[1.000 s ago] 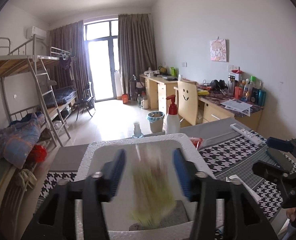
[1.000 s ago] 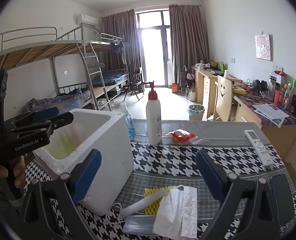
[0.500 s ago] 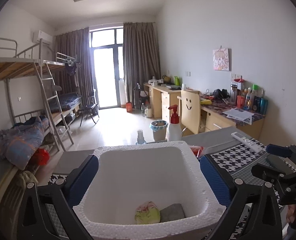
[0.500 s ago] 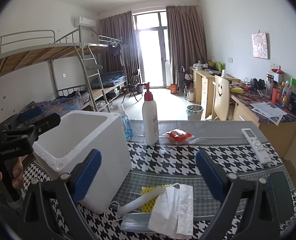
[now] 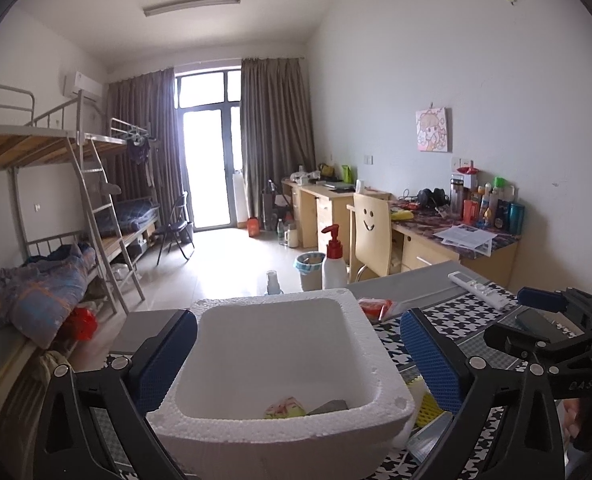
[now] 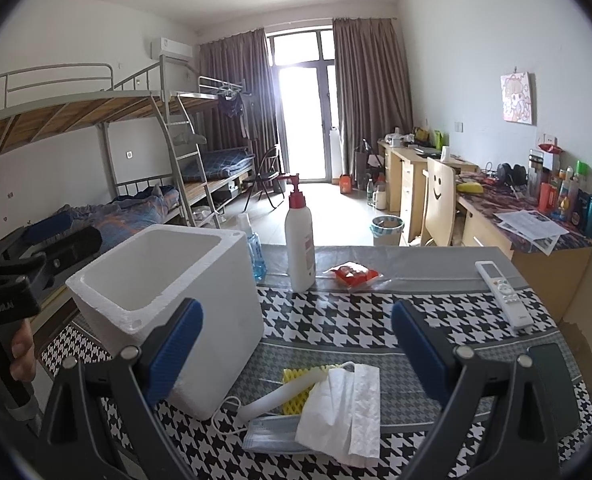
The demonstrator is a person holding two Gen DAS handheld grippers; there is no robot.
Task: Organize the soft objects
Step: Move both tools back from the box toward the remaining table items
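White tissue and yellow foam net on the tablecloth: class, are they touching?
Touching. The right wrist view shows the white tissue draped over the yellow foam net's right side, hiding part of it.

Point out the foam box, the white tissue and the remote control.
foam box (image 6: 216,320), right wrist view, outer side wall.
white tissue (image 6: 348,412), right wrist view, middle of sheet.
remote control (image 6: 504,294), right wrist view, button face.

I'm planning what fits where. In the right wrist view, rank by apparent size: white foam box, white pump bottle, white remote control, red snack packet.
1. White foam box
2. White pump bottle
3. White remote control
4. Red snack packet

The box sits nearest the camera, which exaggerates it.
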